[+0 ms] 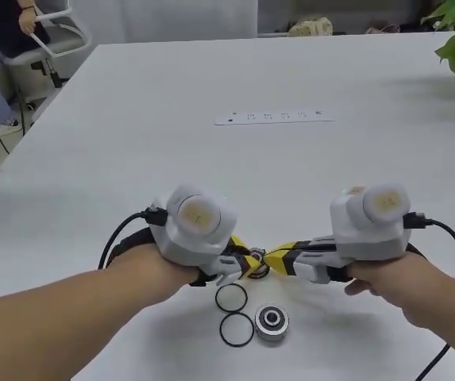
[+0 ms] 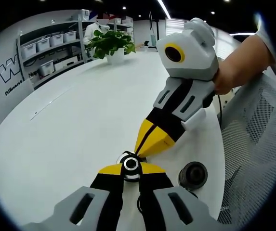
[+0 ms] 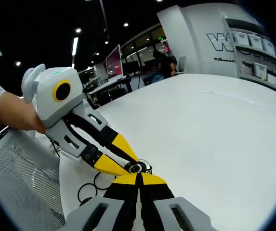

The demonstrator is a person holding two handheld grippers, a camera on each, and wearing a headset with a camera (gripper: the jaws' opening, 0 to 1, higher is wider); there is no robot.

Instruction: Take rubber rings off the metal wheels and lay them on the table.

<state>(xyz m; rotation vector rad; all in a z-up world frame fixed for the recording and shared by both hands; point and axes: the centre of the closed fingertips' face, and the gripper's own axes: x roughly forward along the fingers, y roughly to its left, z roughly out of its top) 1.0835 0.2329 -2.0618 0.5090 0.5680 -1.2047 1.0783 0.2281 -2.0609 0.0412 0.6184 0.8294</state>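
Holding the metal wheel [image 2: 130,164] steady matters most now: the left gripper [image 2: 131,171] is clamped on it over the table [image 1: 306,159], and the right gripper [image 3: 138,178], jaws pressed together, noses in at its rim — whether it has the rubber caught I cannot tell. Best to pull straight off along the axle line, not sideways, so the wheel does not twist free. Two rubber rings [image 1: 231,298] and a bare wheel [image 1: 271,321] lie just below

Head view looks down; the 2 gripper views face each other, sharing the wheel [image 2: 130,165].
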